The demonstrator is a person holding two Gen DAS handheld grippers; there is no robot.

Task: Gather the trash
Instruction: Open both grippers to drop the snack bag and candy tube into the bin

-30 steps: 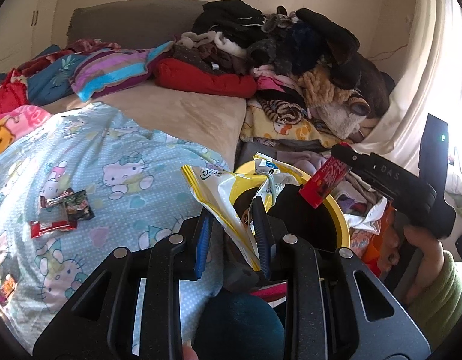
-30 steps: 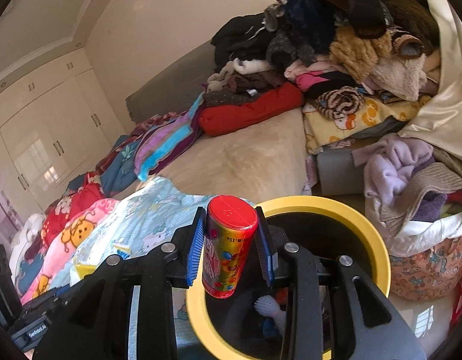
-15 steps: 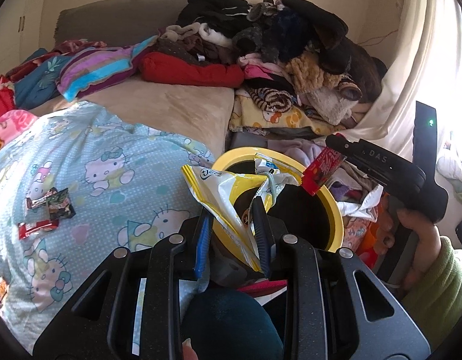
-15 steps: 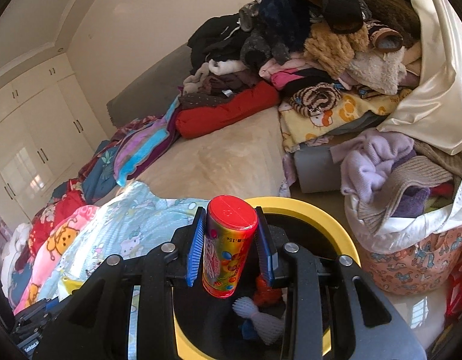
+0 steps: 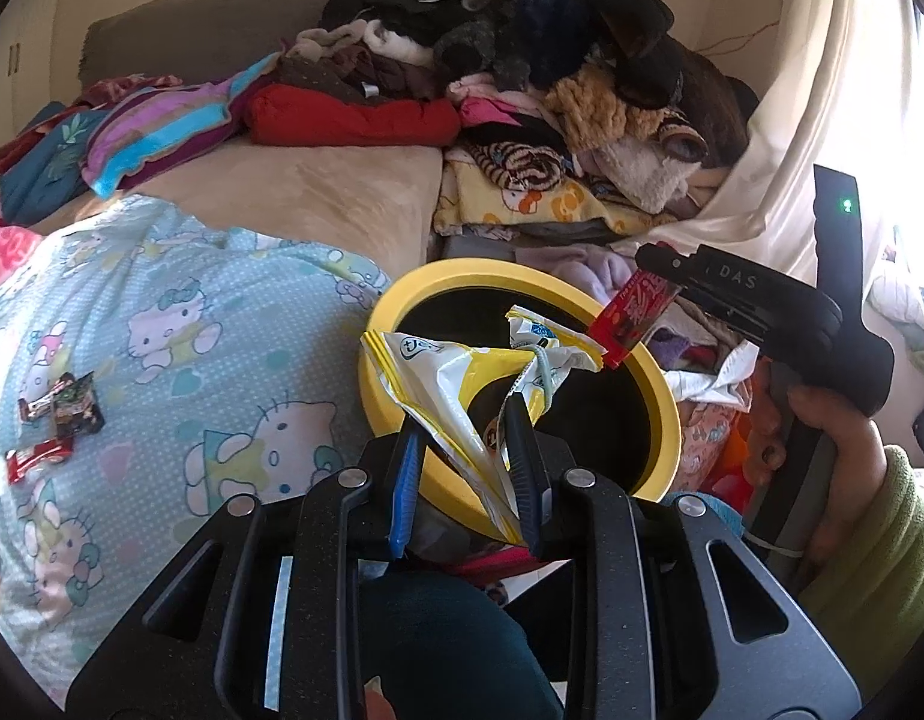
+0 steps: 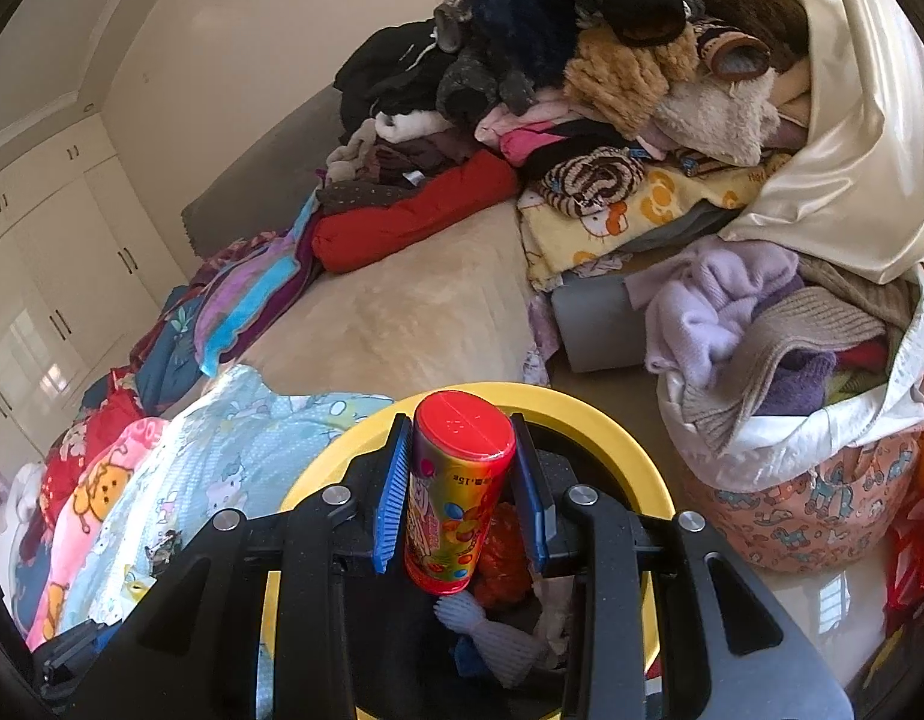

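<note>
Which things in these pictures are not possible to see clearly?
- Left wrist view: the small wrappers on the bedcover are too small to read.
- Left wrist view: the bin's bottom is hidden by the snack bag.
- Right wrist view: the bin contents are partly hidden by the candy tube and the right tool.

Plain cream walls (image 6: 240,60) meet a stepped ceiling moulding, and white built-in wardrobes (image 6: 48,252) with dark handles line the far side. A bed fills the room, with a grey padded headboard (image 5: 210,30), a beige blanket (image 5: 318,192) and a pale blue cartoon-cat duvet (image 5: 180,348); folded bedding and a tall heap of dark and fuzzy clothes (image 5: 552,60) are stacked along its head. A cream curtain (image 5: 822,90) hangs beside the heap with bright daylight behind it, and the glossy pale floor (image 6: 822,612) reflects a window.
</note>
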